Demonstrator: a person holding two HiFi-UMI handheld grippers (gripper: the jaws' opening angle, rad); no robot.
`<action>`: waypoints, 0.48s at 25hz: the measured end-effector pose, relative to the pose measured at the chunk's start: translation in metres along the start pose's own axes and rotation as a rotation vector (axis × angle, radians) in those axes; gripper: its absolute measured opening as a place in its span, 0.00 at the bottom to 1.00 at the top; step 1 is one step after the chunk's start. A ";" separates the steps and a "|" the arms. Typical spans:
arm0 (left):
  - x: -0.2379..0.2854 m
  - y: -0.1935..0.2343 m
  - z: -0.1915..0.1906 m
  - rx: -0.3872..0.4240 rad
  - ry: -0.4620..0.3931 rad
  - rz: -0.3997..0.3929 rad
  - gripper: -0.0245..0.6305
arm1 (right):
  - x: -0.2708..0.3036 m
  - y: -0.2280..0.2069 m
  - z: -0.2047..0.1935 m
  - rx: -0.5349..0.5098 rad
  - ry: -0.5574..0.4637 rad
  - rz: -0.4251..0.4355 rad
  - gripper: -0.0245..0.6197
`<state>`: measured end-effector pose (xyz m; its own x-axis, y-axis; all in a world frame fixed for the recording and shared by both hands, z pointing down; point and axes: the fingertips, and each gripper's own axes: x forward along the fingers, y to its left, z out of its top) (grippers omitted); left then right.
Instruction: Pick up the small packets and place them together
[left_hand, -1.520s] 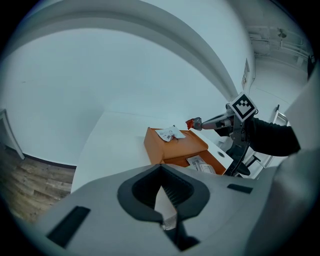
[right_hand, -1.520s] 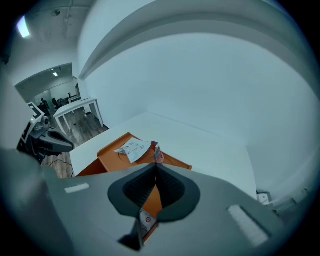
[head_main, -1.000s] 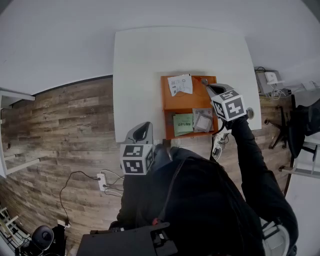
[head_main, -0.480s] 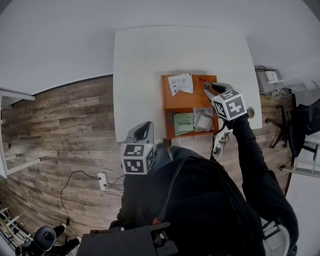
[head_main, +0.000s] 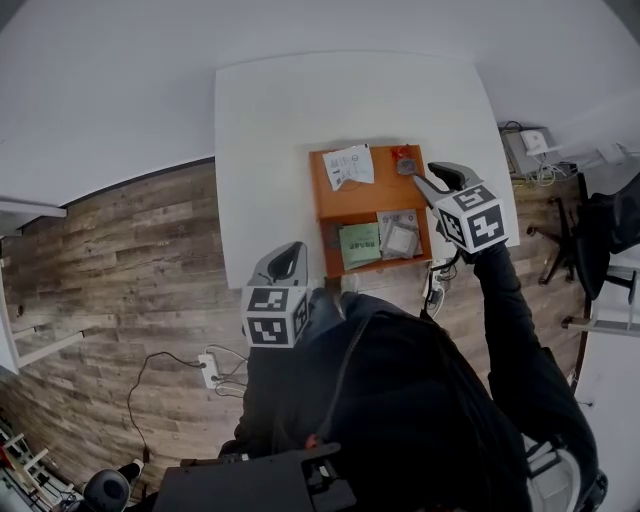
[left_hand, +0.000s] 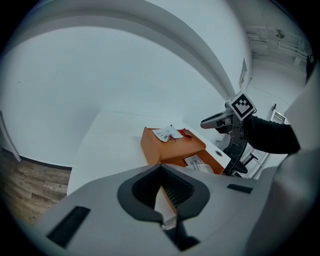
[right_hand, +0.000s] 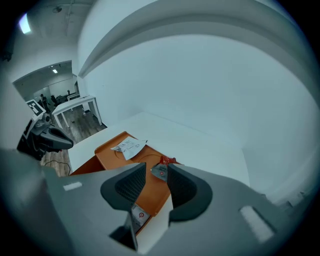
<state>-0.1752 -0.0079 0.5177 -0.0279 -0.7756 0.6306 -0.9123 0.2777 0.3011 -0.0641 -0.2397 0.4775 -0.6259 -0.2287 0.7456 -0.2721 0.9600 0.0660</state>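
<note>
Right gripper view: right tool (right_hand: 156, 169) spread, jaws just been opening, pressing on nothing, with a small grey packet (right_hand: 159, 173) seen between them, lying on the orange tray (right_hand: 112, 152) just beside a red packet (right_hand: 168, 161). Farther along the tray, a white printed leaflet (right_hand: 128, 146); in the nearer section, a green packet (head_main: 359, 243) beside a clear packet (head_main: 400, 238). Left tool (left_hand: 161, 175) pressed together, hanging over the white table (left_hand: 107, 145) at its near edge, near the tray's corner.
</note>
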 end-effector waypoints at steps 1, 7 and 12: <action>0.001 -0.001 0.000 0.002 0.000 -0.003 0.04 | -0.004 0.004 -0.001 -0.013 0.000 0.008 0.24; 0.002 -0.007 0.000 0.010 0.001 -0.016 0.04 | -0.014 0.051 -0.018 -0.079 0.031 0.118 0.24; 0.001 -0.012 -0.002 0.012 0.000 -0.020 0.04 | -0.009 0.092 -0.050 -0.144 0.127 0.235 0.24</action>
<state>-0.1633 -0.0109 0.5164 -0.0094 -0.7810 0.6245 -0.9176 0.2549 0.3049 -0.0471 -0.1417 0.5103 -0.5607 0.0159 0.8278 -0.0188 0.9993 -0.0319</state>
